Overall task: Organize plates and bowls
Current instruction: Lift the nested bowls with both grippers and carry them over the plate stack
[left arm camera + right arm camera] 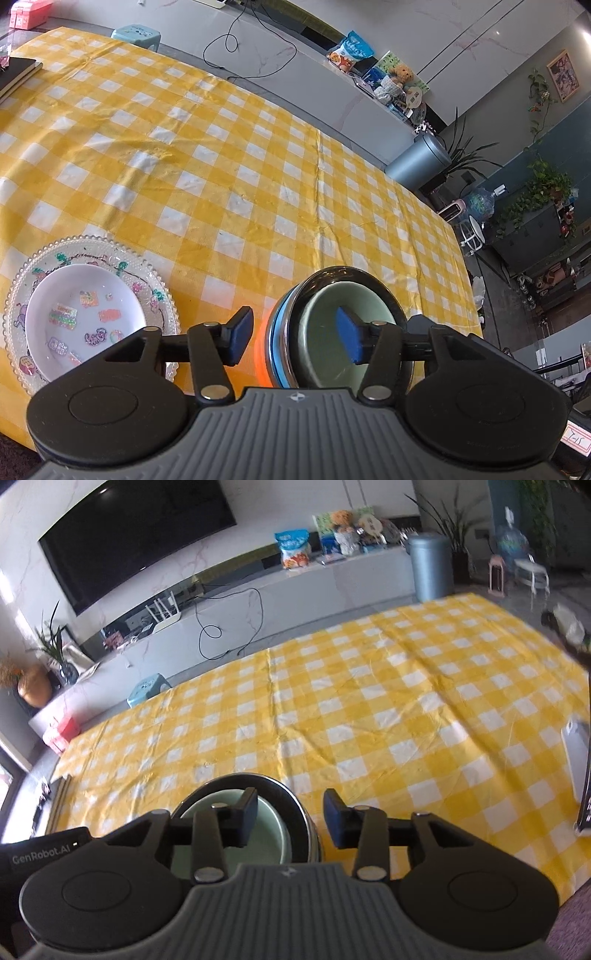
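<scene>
A pale green bowl (321, 306) is nested in a steel bowl (332, 272) with a blue band, standing on the yellow checked tablecloth (221, 166). My left gripper (294, 339) is open and straddles the stack's left rim, one pad outside and one over the green bowl, neither pressing. My right gripper (290, 819) is open astride the right rim of the steel bowl (240, 776), its left pad over the green bowl (269, 836). To the left, a white stickered plate (74, 295) rests on a beaded glass plate (162, 295).
A black notebook (14, 74) lies at the table's far left corner. A white object (576, 753) sits by the right edge in the right wrist view. The cloth (369, 709) stretches far ahead of the bowls. A blue stool (136, 35) stands beyond the table.
</scene>
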A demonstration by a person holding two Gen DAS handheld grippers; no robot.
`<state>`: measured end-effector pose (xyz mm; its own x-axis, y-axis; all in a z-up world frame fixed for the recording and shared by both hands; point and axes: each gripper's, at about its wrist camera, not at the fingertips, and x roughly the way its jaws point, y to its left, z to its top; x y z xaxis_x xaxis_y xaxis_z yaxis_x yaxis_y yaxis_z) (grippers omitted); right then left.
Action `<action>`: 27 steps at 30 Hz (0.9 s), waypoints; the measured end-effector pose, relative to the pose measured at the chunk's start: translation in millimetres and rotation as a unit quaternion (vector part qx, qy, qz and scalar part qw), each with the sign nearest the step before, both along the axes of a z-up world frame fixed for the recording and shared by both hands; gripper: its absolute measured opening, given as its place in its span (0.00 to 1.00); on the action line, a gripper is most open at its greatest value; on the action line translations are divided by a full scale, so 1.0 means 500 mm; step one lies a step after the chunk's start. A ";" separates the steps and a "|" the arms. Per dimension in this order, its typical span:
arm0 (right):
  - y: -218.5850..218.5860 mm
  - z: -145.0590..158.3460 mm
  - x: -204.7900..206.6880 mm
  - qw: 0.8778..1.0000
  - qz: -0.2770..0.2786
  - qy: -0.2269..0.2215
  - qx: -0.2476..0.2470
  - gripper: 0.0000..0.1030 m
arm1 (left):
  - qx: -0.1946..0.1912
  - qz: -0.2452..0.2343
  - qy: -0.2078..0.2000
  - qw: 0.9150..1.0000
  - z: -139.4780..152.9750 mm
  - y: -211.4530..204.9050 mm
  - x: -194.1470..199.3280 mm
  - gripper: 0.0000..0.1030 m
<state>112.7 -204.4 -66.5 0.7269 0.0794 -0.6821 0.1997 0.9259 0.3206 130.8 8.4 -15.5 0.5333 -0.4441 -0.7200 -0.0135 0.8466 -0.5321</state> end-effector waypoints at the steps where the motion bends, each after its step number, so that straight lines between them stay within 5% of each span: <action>1: -0.008 -0.008 0.003 1.000 -0.006 0.011 0.015 0.45 | 0.002 -0.002 0.004 1.000 -0.002 -0.003 0.003 0.61; 9: -0.029 -0.083 0.021 0.991 -0.023 0.095 0.093 0.59 | -0.006 -0.001 0.030 1.000 -0.040 -0.017 0.008 0.62; 27: -0.036 -0.138 0.040 0.983 -0.028 0.118 0.137 0.51 | 0.001 -0.007 0.057 0.998 -0.082 -0.042 0.025 0.54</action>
<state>132.9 -222.5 -135.3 0.5592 0.2477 -0.7912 0.3470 0.7968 0.4947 143.2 -12.5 -56.6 0.4413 -0.4487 -0.7772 -0.0623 0.8486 -0.5253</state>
